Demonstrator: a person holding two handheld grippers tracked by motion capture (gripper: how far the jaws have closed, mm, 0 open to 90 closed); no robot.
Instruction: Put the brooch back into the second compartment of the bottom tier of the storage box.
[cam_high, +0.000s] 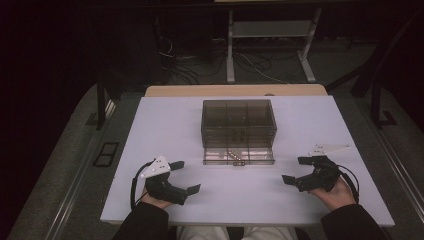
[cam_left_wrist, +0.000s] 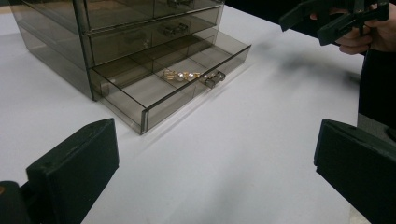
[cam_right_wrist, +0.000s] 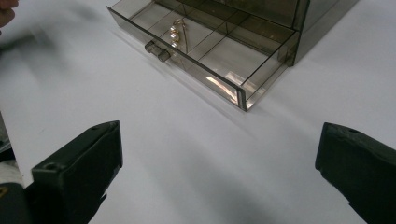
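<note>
The smoky drawer box (cam_high: 239, 125) sat mid-tabletop (cam_high: 165, 130), its bottom drawer (cam_high: 238, 155) pulled out with gold-and-pearl jewellery (cam_left_wrist: 184, 75) inside. Both left tongs (cam_high: 182, 176) and right tongs (cam_high: 296, 170) rested apart, empty, well short; closing the drawer apparently remained.

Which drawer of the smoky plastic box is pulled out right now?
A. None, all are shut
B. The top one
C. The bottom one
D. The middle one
C: the bottom drawer juts out from the box toward the person, with gold jewellery lying in it behind the knob, while the drawers above sit flush. Both claws, left and right, hang open and apart from it.
</note>
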